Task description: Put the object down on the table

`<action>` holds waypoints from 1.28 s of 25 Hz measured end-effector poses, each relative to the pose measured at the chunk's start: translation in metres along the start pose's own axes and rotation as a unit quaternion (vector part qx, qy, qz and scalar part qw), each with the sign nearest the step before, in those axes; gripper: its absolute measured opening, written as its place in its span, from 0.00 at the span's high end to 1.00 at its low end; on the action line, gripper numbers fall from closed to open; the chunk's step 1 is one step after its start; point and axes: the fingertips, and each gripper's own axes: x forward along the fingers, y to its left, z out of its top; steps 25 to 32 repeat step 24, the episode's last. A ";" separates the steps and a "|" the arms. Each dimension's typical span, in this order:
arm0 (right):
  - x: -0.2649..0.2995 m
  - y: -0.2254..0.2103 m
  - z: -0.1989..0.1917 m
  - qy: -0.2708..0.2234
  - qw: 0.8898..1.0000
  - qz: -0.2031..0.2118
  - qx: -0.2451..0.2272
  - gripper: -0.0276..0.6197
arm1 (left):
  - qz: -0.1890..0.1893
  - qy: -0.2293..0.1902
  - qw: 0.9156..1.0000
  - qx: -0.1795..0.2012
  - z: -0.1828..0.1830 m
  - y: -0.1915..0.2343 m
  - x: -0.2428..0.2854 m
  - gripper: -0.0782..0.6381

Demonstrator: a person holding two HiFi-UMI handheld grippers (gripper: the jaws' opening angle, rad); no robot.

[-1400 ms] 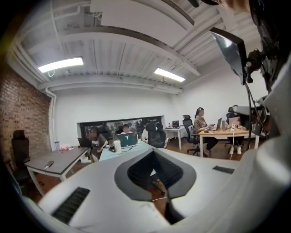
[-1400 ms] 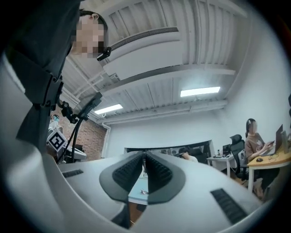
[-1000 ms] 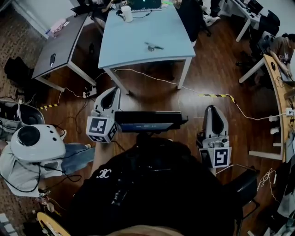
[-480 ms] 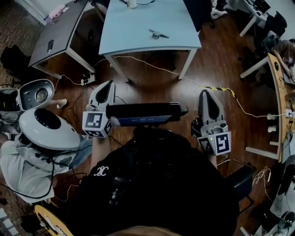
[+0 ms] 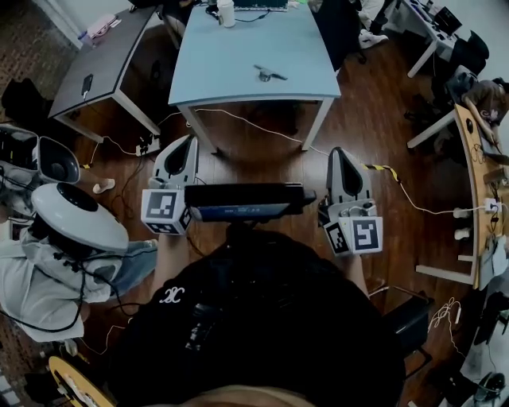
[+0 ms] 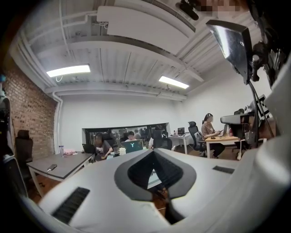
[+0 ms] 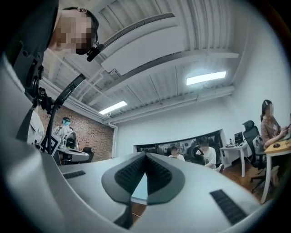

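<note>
A small dark object (image 5: 269,75) lies on the light blue table (image 5: 231,60) at the top of the head view. Both grippers hang over the wooden floor, short of the table's near edge. My left gripper (image 5: 188,143) points toward the table's front left leg, its jaws shut with nothing between them. Level with it, my right gripper (image 5: 337,153) is also shut and empty. In the left gripper view the jaw tips (image 6: 153,152) meet in front of the distant table. The right gripper view shows its tips (image 7: 145,155) closed together.
A white cup (image 5: 227,13) stands at the blue table's far edge. A grey table (image 5: 103,63) stands to the left. A person in a white helmet (image 5: 75,219) sits close on my left. Cables and yellow-black tape (image 5: 382,168) cross the floor; a wooden desk (image 5: 475,175) lines the right.
My right gripper has moved left and forward, closer to the table. The left gripper has barely shifted. The helmeted person on the left has turned and moved a little.
</note>
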 end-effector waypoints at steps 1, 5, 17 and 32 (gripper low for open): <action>0.001 -0.001 0.001 -0.001 1.000 0.000 -0.004 1.00 | 0.003 -0.002 1.000 0.000 0.002 0.000 0.000 0.88; 0.003 -0.006 0.005 -0.006 1.000 0.002 -0.015 1.00 | 0.013 -0.005 1.000 -0.002 0.003 -0.001 -0.001 0.88; 0.006 -0.008 -0.001 -0.005 1.000 0.017 -0.020 1.00 | 0.015 -0.002 1.000 0.005 0.004 -0.009 0.002 0.88; 0.008 -0.012 -0.001 -0.004 1.000 0.018 -0.020 1.00 | 0.014 0.002 1.000 0.010 0.006 -0.013 0.005 0.88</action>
